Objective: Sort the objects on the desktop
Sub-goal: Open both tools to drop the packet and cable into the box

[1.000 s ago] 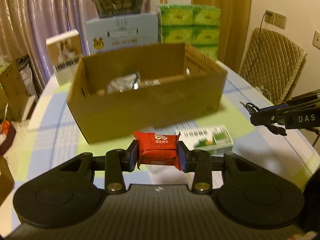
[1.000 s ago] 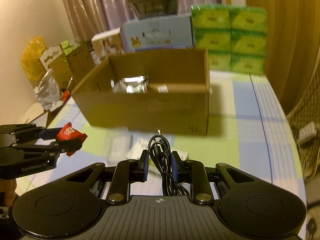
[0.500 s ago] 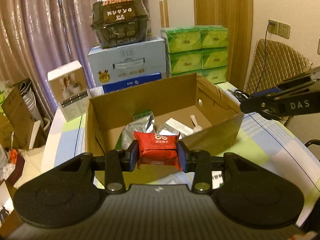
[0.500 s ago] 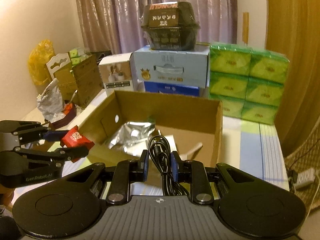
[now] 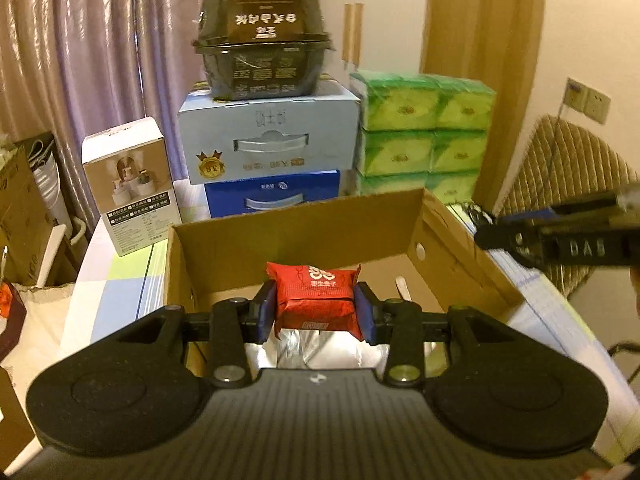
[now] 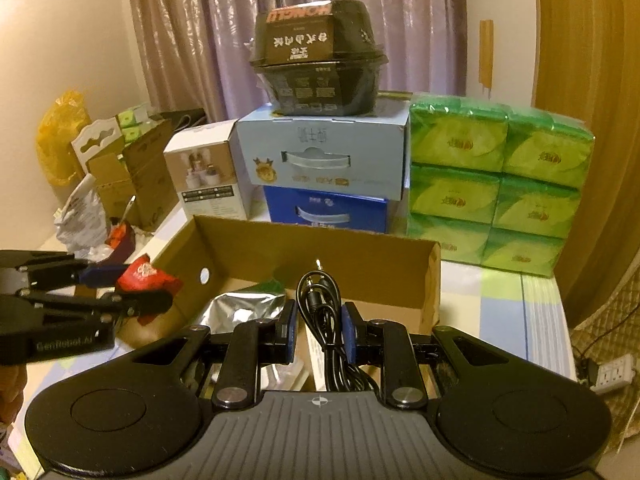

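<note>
Left gripper (image 5: pixel 315 316): matte black frame with blue pads, jaws clenched on the red snack packet; held above the near wall of the carton, at 6 o'clock of its opening.
Red snack packet (image 5: pixel 315 299): glossy, pillow-shaped foil wrapper with white print and crimped ends; pinched by both short sides, clear of the carton floor.
Right gripper (image 6: pixel 319 334): same black ribbed body, jaws grasping the black cable; poised over the carton's near edge.
Black cable (image 6: pixel 324 312): thin rubbery cord coiled in loose loops, one metal-tipped plug pointing to 12 o'clock; its lower strands hang toward 6 o'clock between the pads.
Cardboard carton (image 6: pixel 360 268): open-topped, rectangular, corrugated brown board with a round hole in each end wall.
Silver foil pouch (image 6: pixel 244 308): crinkled, reflective, lying on the carton floor at 9 o'clock of the cable.
White spoon (image 5: pixel 402 285): smooth plastic, only partly visible, on the carton floor at 3 o'clock of the packet.
Tablecloth (image 6: pixel 504 304): flat fabric, checked in pale blue, green and white.
Green tissue packs (image 6: pixel 500 184): soft film-wrapped blocks stacked in tiers, at 1 o'clock beyond the carton.
Pale blue box (image 5: pixel 272 136): printed card, at 12 o'clock behind the carton, resting on a darker blue box (image 5: pixel 276 194).
Black food tub (image 5: pixel 262 40): glossy, faceted plastic, standing on the pale blue box.
</note>
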Demonstrator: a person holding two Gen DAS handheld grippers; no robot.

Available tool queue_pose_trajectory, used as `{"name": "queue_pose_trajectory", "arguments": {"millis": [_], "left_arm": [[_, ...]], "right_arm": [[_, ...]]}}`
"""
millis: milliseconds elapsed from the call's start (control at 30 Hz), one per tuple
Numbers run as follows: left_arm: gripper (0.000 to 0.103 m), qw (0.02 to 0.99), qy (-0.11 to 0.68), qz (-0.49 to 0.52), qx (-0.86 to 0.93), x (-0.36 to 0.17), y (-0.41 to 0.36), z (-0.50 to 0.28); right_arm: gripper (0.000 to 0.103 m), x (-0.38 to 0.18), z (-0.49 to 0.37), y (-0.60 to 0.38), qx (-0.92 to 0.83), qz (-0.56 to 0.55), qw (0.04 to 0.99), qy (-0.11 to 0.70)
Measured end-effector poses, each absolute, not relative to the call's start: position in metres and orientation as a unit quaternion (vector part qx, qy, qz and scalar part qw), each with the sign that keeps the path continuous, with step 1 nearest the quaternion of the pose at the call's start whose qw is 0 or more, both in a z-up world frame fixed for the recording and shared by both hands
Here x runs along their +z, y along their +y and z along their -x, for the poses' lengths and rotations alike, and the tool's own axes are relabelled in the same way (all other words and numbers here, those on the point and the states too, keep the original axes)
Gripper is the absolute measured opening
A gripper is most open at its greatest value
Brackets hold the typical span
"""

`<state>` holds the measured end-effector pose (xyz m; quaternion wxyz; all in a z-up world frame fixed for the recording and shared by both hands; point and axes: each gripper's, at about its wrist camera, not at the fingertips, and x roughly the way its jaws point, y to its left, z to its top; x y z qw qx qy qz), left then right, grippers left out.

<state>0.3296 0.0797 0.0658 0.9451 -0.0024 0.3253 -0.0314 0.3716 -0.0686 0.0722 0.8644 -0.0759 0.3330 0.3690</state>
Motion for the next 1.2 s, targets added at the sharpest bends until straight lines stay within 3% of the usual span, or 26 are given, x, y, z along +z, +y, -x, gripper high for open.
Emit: {"name": "queue_pose_trajectory", "arguments": {"millis": [133,167,200,533,567,633,667,900,1200], "left_arm": [[0.044,0.945,0.326,0.013,-0.032,0.06,0.085,-0.351],[0.057,0.944,0.328,0.024,-0.037,0.058,0.087,-0.355],[0.065,0.943,0.33,0.033,-0.039,0.056,0.089,-0.358],[0.065,0.945,0.326,0.042,-0.01,0.049,0.11,-0.342],[0.065,0.945,0.326,0.041,-0.008,0.049,0.111,-0.339],[0.065,0.945,0.325,0.039,-0.005,0.048,0.113,-0.33],[0.065,0.945,0.324,0.039,-0.003,0.048,0.114,-0.325],[0.068,0.946,0.323,0.034,0.004,0.043,0.113,-0.29],[0.078,0.941,0.332,0.061,0.012,0.033,0.104,-0.236]], "right_arm": [[0.02,0.066,-0.381,-0.061,0.366,0.074,0.864,0.339],[0.02,0.064,-0.383,-0.06,0.366,0.073,0.863,0.341],[0.02,0.062,-0.385,-0.059,0.366,0.072,0.862,0.343],[0.021,0.054,-0.402,-0.05,0.362,0.051,0.862,0.351],[0.023,0.054,-0.403,-0.049,0.365,0.041,0.862,0.349],[0.047,0.056,-0.407,-0.048,0.364,0.024,0.864,0.346],[0.051,0.058,-0.407,-0.049,0.363,0.017,0.866,0.343],[0.054,0.07,-0.389,-0.071,0.37,0.013,0.871,0.324],[0.075,0.053,-0.326,-0.13,0.354,0.025,0.876,0.326]]}}
